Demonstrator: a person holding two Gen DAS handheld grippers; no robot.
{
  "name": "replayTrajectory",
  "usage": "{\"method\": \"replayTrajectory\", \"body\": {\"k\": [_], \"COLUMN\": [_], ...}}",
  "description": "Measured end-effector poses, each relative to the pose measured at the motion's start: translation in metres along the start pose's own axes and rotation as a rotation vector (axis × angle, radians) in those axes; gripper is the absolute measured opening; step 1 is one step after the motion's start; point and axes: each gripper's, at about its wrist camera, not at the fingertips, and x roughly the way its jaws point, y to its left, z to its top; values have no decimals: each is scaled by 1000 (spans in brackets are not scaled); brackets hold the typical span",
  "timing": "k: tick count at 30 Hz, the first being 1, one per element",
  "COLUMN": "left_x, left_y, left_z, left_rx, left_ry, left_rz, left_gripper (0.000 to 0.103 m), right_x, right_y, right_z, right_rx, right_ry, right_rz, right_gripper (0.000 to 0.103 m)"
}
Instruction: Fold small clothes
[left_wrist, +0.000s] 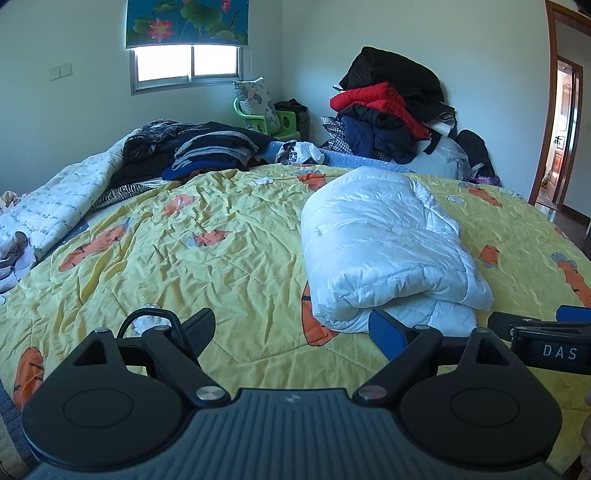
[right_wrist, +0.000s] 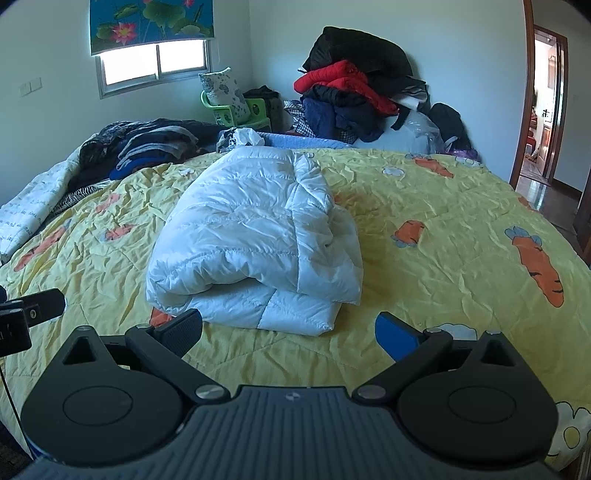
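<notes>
Puffy white quilted jacket (right_wrist: 255, 236) sits folded into a chunky bundle on the crinkly yellow carrot-print quilt (right_wrist: 424, 206). Left gripper (left_wrist: 291, 334) and right gripper (right_wrist: 288, 334) both gape wide, holding nothing.

A folded padded jacket (right_wrist: 255, 236) lies on the bed (right_wrist: 443, 206), with clothes piles (right_wrist: 354, 88) behind it against the wall.
</notes>
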Motion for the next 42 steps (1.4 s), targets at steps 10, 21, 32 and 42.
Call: {"method": "replayTrajectory", "body": {"k": [10, 21, 32, 42], "left_x": [2, 2, 2, 2], "left_y": [1, -1, -3, -4], "left_z": [-1, -3, -5, -4], "left_rx": [2, 5, 9, 8], "left_ry": [8, 15, 19, 17], "left_rz": [4, 3, 2, 9], "left_gripper": [91, 91, 91, 91], "right_x": [-1, -1, 1, 0], "right_y": [0, 0, 0, -1], "right_z": [-2, -2, -6, -6], "right_rx": [-6, -6, -5, 0], "right_ry": [4, 5, 13, 11], "right_rz": [3, 5, 11, 13], "right_gripper": [102, 102, 102, 102]}}
